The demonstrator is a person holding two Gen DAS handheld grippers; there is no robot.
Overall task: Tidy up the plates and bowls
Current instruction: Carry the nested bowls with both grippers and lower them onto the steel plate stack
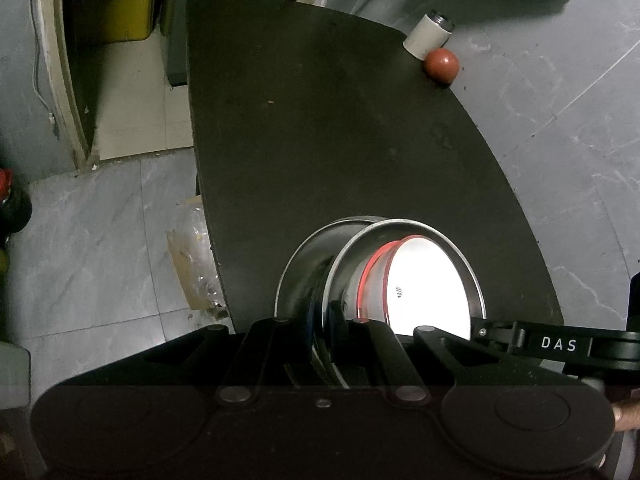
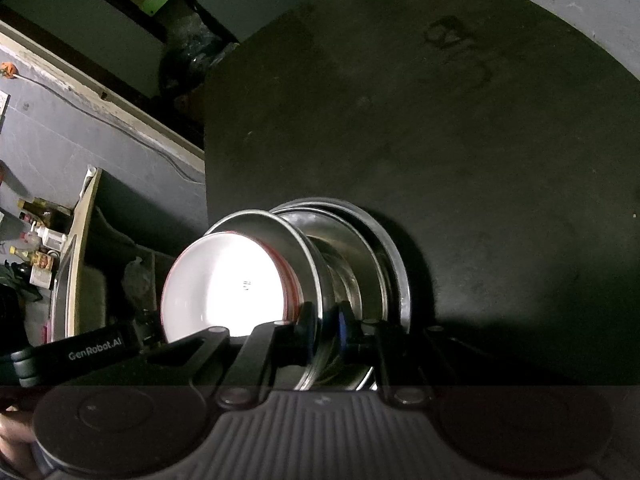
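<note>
- Sitting nested near the table's near edge: white bowl (image 1: 432,288) with red rim inside a steel pan (image 1: 460,248), that pan inside a wider steel plate (image 1: 304,264).
- Clamping together on the pan's rim from one side: left gripper (image 1: 320,316), pads pinching the thin metal wall.
- Clamping likewise on the opposite side of the stack: right gripper (image 2: 326,328), jaws drawn together on the steel rim (image 2: 316,280), white bowl (image 2: 224,284) lying just beyond.
- Flanking the stack from both sides, both grippers pointing steeply downward; neither hand nearer, stack lying directly between them.
- Judging next move as a two-handed lift or slide, needing level rims to keep the bowl from slipping.
- Offering wide bare room ahead: dark table (image 1: 340,128).
- Standing well apart at the far edge: red ball (image 1: 441,65) touching a white cylinder (image 1: 426,38).
- Dropping to grey tiled floor (image 1: 100,232) close on the left; avoiding drift that way.
</note>
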